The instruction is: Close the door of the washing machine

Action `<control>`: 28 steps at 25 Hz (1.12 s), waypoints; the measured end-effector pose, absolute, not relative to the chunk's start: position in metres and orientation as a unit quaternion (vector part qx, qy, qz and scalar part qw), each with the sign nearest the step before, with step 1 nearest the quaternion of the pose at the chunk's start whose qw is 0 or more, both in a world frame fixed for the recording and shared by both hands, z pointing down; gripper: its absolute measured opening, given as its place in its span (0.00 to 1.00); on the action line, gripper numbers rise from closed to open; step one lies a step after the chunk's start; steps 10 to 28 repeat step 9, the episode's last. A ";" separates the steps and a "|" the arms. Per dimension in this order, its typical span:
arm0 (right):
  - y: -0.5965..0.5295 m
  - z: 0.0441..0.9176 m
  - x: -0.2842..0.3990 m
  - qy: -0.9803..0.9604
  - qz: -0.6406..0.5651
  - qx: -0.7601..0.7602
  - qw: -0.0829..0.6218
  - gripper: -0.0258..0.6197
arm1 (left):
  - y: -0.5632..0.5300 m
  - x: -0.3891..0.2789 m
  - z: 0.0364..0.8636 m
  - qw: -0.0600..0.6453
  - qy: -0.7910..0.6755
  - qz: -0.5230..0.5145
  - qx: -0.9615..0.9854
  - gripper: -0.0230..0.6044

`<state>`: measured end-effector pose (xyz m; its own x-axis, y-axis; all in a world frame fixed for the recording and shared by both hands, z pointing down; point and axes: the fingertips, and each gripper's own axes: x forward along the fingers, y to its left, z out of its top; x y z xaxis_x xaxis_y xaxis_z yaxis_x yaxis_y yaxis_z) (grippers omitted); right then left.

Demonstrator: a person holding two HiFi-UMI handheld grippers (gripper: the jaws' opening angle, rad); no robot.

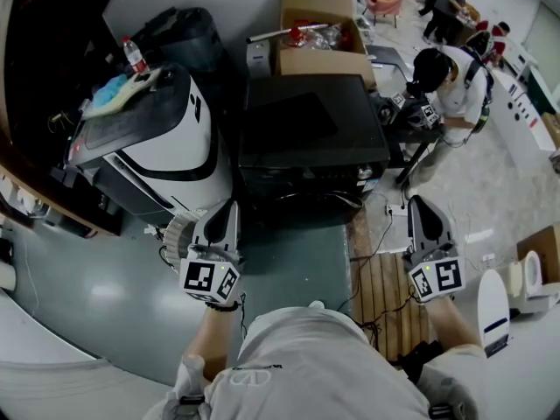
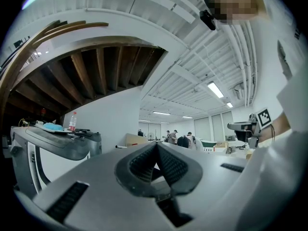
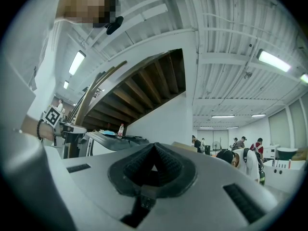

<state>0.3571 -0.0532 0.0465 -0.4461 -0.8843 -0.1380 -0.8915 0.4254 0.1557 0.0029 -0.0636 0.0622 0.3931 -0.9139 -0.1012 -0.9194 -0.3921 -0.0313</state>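
Near the person, the left gripper [image 1: 227,210] and right gripper [image 1: 420,205] hold their fingers together on nothing. Farther left stands the washing machine [image 1: 162,143], well apart from both. Its door should be stiff and light-swinging (push the free edge); I cannot make the door out.

The head view is taken from above, facing steeply downward. Each gripper view is taken close along its own jaws, tilted slightly upward toward the ceiling. The white machine [image 1: 153,143] and, apparently, its bottle [image 2: 72,121] are shared by all three.
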 end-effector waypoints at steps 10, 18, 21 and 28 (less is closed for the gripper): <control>-0.058 0.050 0.362 0.843 0.101 -0.528 0.015 0.05 | -0.071 0.009 0.069 0.038 0.546 0.027 -0.836 0.04; -0.058 0.050 0.362 0.843 0.101 -0.528 0.015 0.05 | -0.071 0.009 0.069 0.038 0.546 0.027 -0.836 0.04; -0.058 0.050 0.362 0.843 0.101 -0.528 0.015 0.05 | -0.071 0.009 0.069 0.038 0.546 0.027 -0.836 0.04; -0.058 0.050 0.362 0.843 0.101 -0.528 0.015 0.05 | -0.071 0.009 0.069 0.038 0.546 0.027 -0.836 0.04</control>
